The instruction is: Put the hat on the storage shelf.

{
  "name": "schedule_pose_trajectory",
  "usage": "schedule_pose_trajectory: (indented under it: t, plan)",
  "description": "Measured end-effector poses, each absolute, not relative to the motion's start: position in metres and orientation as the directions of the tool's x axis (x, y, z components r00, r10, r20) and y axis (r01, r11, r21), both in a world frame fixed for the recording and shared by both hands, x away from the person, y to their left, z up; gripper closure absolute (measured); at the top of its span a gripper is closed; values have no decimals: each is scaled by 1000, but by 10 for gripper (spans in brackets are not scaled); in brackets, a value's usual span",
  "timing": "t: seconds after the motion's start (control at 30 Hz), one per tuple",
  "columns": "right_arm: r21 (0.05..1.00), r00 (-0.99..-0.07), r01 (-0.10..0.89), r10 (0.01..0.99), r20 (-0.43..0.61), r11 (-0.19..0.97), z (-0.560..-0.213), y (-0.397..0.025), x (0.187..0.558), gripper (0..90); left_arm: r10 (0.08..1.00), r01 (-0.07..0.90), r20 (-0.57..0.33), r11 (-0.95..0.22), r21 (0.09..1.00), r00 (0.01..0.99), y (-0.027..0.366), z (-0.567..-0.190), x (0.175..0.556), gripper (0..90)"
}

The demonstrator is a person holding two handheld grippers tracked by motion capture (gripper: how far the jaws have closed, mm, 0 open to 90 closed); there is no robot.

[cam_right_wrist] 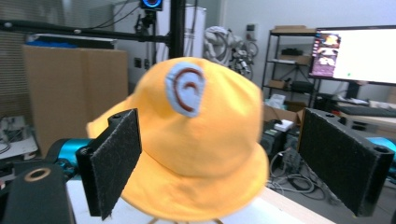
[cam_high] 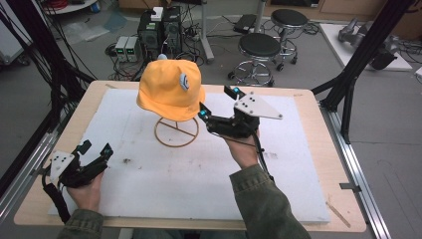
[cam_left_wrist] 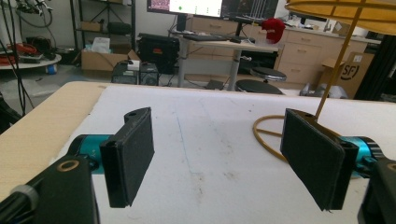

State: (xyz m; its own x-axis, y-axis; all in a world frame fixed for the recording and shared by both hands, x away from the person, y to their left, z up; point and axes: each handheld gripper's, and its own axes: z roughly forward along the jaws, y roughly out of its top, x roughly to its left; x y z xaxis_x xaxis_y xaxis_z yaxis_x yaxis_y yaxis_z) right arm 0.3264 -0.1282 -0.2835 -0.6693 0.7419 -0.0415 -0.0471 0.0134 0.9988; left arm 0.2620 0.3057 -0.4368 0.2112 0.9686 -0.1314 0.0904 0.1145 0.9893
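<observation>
Clearly the step in hand looks like taking the hat [cam_high: 169, 89] off its stand [cam_high: 176, 131], so the advice begins with the high view: the right gripper [cam_high: 217, 105] sits just beside the hat's right edge with its jaws spread and nothing between them. It should close on the soft brim or lower crown and lift straight up, so the wire stand is not dragged over. The left gripper [cam_high: 95, 147] rests near the table's [cam_high: 308, 107] front left corner, well apart from the hat, also spread and empty.

From the left gripper view, both pads stand wide apart over the white mat [cam_left_wrist: 205, 130], with the stand's ring foot [cam_left_wrist: 266, 133] ahead to the right; that gripper could steady the foot.

From the right gripper view, the hat [cam_right_wrist: 196, 149] is orange-yellow, soft, bucket-shaped, with a round pale patch [cam_right_wrist: 185, 89] bearing a dark red swirl. It sits between the open pads, slightly blurred.
</observation>
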Motion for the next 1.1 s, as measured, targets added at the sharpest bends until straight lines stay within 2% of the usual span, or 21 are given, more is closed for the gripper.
schedule_pose_trajectory:
  t: [0.43,1.1]
  plan:
    - [999,-588,-42,808,-35,12,-291,-180,309,127,969,89,-125,108,990,215,303,-436,262,259]
    - [999,-478,36,878,33,-18,-320,-240,287,123,971,85,-121,105,991,207,302,-436,261,259]
